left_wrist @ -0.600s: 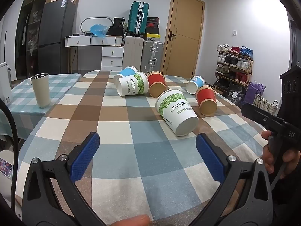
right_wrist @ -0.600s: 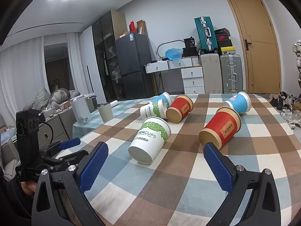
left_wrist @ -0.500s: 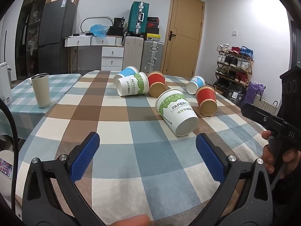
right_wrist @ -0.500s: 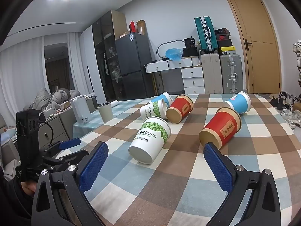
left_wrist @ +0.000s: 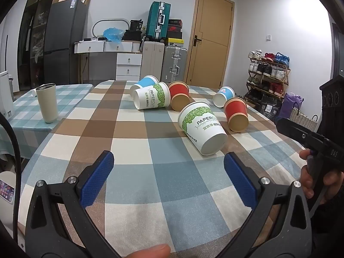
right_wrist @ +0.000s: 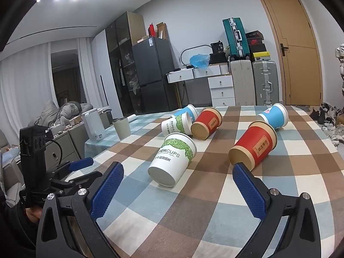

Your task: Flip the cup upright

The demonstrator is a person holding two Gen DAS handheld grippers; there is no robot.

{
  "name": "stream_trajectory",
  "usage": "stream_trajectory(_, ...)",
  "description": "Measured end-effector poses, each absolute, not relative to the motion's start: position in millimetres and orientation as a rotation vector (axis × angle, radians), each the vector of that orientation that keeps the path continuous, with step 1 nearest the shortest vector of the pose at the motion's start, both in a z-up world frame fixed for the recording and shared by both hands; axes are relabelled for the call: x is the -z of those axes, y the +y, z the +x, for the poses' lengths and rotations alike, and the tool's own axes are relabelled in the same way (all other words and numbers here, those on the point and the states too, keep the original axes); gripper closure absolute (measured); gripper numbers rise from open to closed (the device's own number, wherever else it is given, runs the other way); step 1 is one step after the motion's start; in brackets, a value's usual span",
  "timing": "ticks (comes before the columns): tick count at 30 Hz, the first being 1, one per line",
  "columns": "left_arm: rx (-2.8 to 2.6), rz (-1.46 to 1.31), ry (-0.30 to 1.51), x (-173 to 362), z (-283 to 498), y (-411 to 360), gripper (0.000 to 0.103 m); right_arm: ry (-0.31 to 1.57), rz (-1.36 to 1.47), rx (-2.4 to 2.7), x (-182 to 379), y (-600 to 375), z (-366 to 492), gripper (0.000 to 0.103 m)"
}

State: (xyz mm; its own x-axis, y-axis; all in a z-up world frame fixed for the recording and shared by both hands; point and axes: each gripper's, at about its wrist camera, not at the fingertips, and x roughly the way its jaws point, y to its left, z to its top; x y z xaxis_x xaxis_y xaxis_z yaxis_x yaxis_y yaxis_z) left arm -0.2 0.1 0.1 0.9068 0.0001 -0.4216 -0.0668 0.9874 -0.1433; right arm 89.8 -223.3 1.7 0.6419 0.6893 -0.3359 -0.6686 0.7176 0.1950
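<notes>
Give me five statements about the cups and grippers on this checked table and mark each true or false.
1. Six paper cups lie on their sides on the checked table. True.
2. The left gripper is shut on a cup. False: it is open and holds nothing.
3. The nearest white and green cup has its base toward the grippers. True.
4. The right gripper is open and holds nothing. True.
5. The tumbler on the side table lies on its side. False: it stands upright.
</notes>
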Motion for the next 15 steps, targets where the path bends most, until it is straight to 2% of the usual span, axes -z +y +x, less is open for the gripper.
stream_trajectory(15, -0.036, -0.155, 0.435, 0.0, 0.0, 0.1, 0.001, 0.411, 0.053, -0.782, -2.2, -220.1, 87.8, 0.000)
